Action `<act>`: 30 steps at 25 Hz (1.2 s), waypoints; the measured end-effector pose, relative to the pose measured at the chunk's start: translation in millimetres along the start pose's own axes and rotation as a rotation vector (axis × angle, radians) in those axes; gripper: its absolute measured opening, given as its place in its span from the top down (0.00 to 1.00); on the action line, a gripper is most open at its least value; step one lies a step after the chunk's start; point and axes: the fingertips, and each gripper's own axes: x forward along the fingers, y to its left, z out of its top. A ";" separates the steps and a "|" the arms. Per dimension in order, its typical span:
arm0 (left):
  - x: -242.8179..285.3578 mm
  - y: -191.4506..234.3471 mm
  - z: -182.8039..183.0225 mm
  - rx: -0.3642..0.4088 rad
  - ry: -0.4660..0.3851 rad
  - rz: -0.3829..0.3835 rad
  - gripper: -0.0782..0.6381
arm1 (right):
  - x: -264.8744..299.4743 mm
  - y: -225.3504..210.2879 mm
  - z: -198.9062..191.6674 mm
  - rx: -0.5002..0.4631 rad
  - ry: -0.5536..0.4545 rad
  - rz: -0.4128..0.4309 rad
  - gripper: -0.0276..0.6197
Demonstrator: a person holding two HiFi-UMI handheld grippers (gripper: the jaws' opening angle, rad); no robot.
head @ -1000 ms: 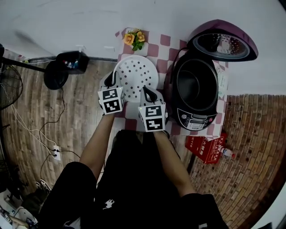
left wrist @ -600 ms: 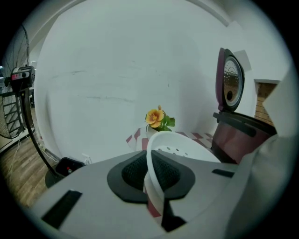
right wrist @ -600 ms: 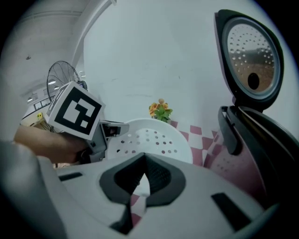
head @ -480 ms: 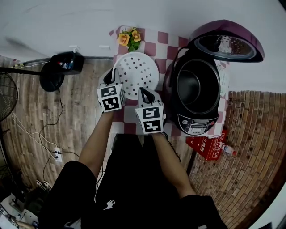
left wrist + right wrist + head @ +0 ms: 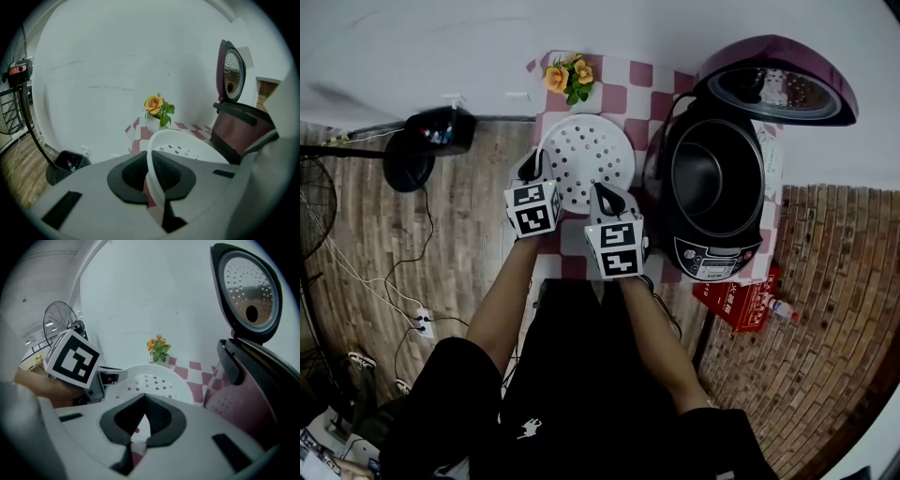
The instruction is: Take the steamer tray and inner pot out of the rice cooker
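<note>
Barely shifted from a second ago, the left side of the steamer tray [image 5: 586, 155] sits a touch lower over the red-and-white checked tablecloth [image 5: 652, 84], with both grippers still on it. To its right stands the purple rice cooker [image 5: 705, 251], its lid [image 5: 778, 82] swung up and open. The dark inner pot [image 5: 712, 178] is seated in the cooker body, its interior in shadow. The tray is out of the cooker and just beside it: white, round and shallow, with holes dotted across its whole floor. Whether it rests on the cloth or hangs just above it cannot be told. The left gripper [image 5: 152, 180] has its jaws nearly closed, pinching the tray's upright rim between the dark pads. The right gripper [image 5: 143, 420] is clamped tight on the thin near edge. A small pot of orange flowers [image 5: 568, 75] stands beyond the tray.
</note>
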 end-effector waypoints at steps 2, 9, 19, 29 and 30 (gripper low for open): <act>-0.1 3.5 -7.6 0.008 0.017 0.012 0.85 | -0.3 -0.2 -1.1 0.001 0.001 -0.002 0.95; -1.1 9.7 -18.5 0.031 0.047 0.043 0.84 | -0.9 2.0 -1.2 -0.002 0.004 -0.003 0.95; 5.3 15.0 -38.5 0.054 0.103 0.060 0.82 | -3.9 1.1 -6.5 0.006 0.008 -0.004 0.95; -20.4 18.1 -26.4 0.024 0.092 0.031 0.68 | -16.8 1.5 3.1 -0.009 -0.032 0.005 0.95; -25.0 19.1 -23.9 0.024 0.085 0.032 0.69 | -18.8 2.1 5.0 -0.012 -0.039 0.007 0.95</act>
